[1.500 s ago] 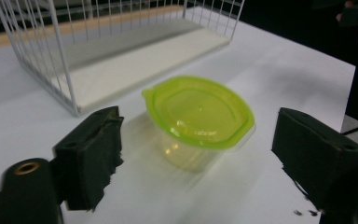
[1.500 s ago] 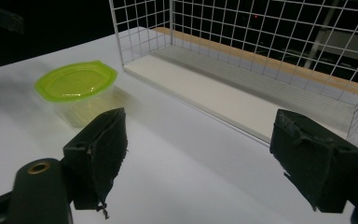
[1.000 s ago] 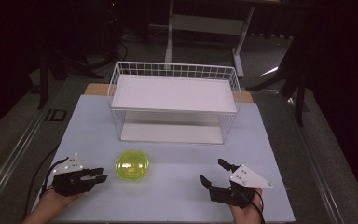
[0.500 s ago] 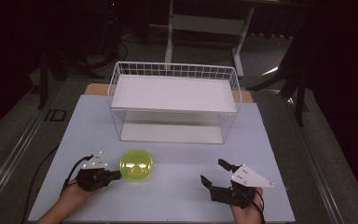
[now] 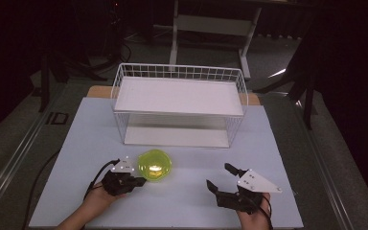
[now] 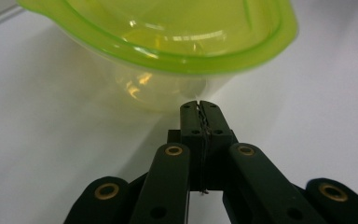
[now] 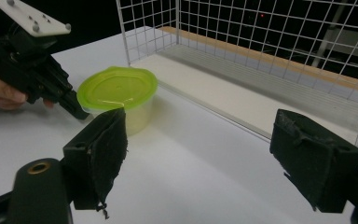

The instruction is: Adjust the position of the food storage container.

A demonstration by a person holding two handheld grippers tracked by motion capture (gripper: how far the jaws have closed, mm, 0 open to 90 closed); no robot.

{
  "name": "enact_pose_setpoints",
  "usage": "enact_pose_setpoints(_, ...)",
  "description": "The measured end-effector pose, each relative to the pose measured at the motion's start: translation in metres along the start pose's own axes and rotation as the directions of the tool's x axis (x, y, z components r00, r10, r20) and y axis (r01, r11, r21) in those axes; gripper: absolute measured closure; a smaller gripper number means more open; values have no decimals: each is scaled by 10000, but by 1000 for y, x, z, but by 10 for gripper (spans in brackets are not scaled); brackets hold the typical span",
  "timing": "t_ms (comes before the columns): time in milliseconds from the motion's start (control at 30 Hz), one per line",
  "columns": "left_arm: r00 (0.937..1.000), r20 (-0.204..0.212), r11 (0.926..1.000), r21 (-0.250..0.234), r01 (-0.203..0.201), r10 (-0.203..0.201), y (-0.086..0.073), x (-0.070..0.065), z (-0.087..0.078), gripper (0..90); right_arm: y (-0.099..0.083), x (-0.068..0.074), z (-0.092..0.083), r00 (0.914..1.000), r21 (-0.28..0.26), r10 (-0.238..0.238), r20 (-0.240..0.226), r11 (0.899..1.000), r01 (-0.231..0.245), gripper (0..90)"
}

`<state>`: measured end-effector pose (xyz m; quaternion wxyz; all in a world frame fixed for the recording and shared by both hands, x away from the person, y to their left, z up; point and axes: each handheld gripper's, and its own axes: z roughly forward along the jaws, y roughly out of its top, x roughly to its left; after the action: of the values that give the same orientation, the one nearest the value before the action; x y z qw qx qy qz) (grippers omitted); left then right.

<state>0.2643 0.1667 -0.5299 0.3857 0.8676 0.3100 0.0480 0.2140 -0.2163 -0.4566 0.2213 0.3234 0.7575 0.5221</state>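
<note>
Right then, the green tub (image 5: 155,165) with its lid on sat on the white table (image 5: 278,143), near the front and a little to the left, just in front of the white wire basket (image 5: 179,103). It lay straight ahead of the left gripper (image 5: 133,181), whose jaws were shut tight together with nothing between them. In the left gripper view the tips of those jaws sat low, right at the tub's clear side, under the edge of the green lid (image 6: 177,37); they looked as if they touched it, but I could not be sure. The tub was round, so it had no long side to line up with. The left gripper was much the nearer one. The right gripper (image 5: 220,179) was well apart from the tub, over on the right side of the table, and its jaws were wide open and held nothing. In the right gripper view the tub showed beyond the left one of its own jaws, with the other gripper just beside it. My guess was that any next move on the tub would fall to the left gripper, maybe a push, since shut jaws cannot grab. A second before, the left gripper had been farther to the left, with a gap between it and the tub; it had slid in close since then. The tub, the basket and the right gripper looked the same as before.
</note>
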Motion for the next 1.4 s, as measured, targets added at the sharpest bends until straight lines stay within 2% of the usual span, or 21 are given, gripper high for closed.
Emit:
enact_pose_setpoints(33, 9995, -313, 9999, 113, 2, 1, -1, 3, -2, 900, 0, 0, 0, 10000, -19, 26, -24, 10000, -26, 186)
enact_pose_setpoints(67, 9979, -614, 9998, 20, 199, -197, -2, 12, -6, 900, 0, 0, 0, 10000, -17, 8, -6, 10000, -8, 186)
enact_pose_setpoints(133, 9968, -722, 9994, -85, 334, -340, -2, 17, -9, 900, 0, 0, 0, 10000, -32, 3, -27, 10000, -3, 186)
enact_pose_setpoints(167, 9938, -982, 9983, -295, 499, -525, 0, 25, -11, 900, 0, 1, 0, 10000, -19, -10, -13, 10000, 10, 186)
enact_pose_setpoints(233, 9911, -1187, 9974, -445, 560, -609, 3, 32, -12, 900, 0, 1, 0, 10000, -9, 1, -41, 10000, -1, 186)
enact_pose_setpoints(333, 9898, -1270, 9964, -620, 573, -648, 8, 37, -10, 900, 0, 1, 0, 10000, -3, -10, -22, 10000, 10, 186)
enact_pose_setpoints(433, 9914, -1119, 9953, -762, 591, -675, 17, 42, -2, 900, 0, 0, 0, 10000, -9, 18, -6, 10000, -18, 186)
enact_pose_setpoints(633, 9952, -838, 9979, -446, 465, -501, 19, 34, 6, 900, 0, -1, -2, 10000, -53, 59, -7, 10000, -59, 186)
enact_pose_setpoints(667, 9960, -663, 9976, -405, 567, -593, 18, 29, 8, 900, 0, -2, -2, 10000, -62, 88, -7, 9999, -88, 186)
enact_pose_setpoints(733, 9965, -592, 9976, -381, 576, -598, 18, 26, 9, 900, 0, -2, -2, 9999, -71, 107, -5, 9999, -107, 186)
enact_pose_setpoints(800, 9984, -271, 9979, -420, 487, -498, 19, 15, 12, 900, 0, -1, -2, 10000, -48, 79, -29, 10000, -79, 186)
enact_pose_setpoints(933, 9994, 57, 9990, -271, 343, -342, 22, 5, 16, 900, 0, 0, -1, 10000, -33, 40, -59, 10000, -40, 186)
enact_pose_setpoints(967, 9988, 431, 9993, -284, 261, -249, 22, 0, 19, 900, 0, 1, -1, 10000, -26, 38, -48, 10000, -38, 186)
enact_pose_setpoints(1000, 9988, 431, 9993, -284, 261, -249, 22, 0, 19, 900, 0, 1, -1, 10000, -26, 38, -48, 10000, -38, 186)
enact_pose_setpoints(1033, 9986, 424, 9995, 95, -309, 305, 23, -14, 24, 900, 0, 0, 0, 10000, -10, 58, -41, 10000, -58, 186)
enact_pose_setpoints(1067, 9986, 424, 9995, 95, -309, 305, 23, -14, 24, 900, -1, 0, 0, 10000, 11, 76, -42, 10000, -76, 186)
enact_pose_setpoints(1133, 9995, 58, 9993, 219, -306, 304, 23, -14, 25, 900, -1, -1, 1, 10000, 16, 80, -41, 10000, -80, 186)
enact_pose_setpoints(1200, 9994, -339, 9997, 258, -46, 55, 23, -6, 24, 900, -1, 0, 0, 10000, 14, 62, -56, 10000, -62, 186)
enact_pose_setpoints(1267, 9984, -524, 9997, 97, 230, -224, 24, 2, 23, 900, -1, 0, 0, 10000, -1, 23, -41, 10000, -23, 186)
enact_pose_setpoints(1333, 9973, -620, 9992, -2, 391, -390, 27, 7, 24, 900, 0, 0, 0, 10000, -15, 13, -41, 10000, -13, 186)
enact_pose_setpoints(1400, 9975, -522, 9988, -115, 480, -486, 30, 7, 26, 900, 0, 0, 0, 10000, -37, 36, -41, 10000, -36, 186)
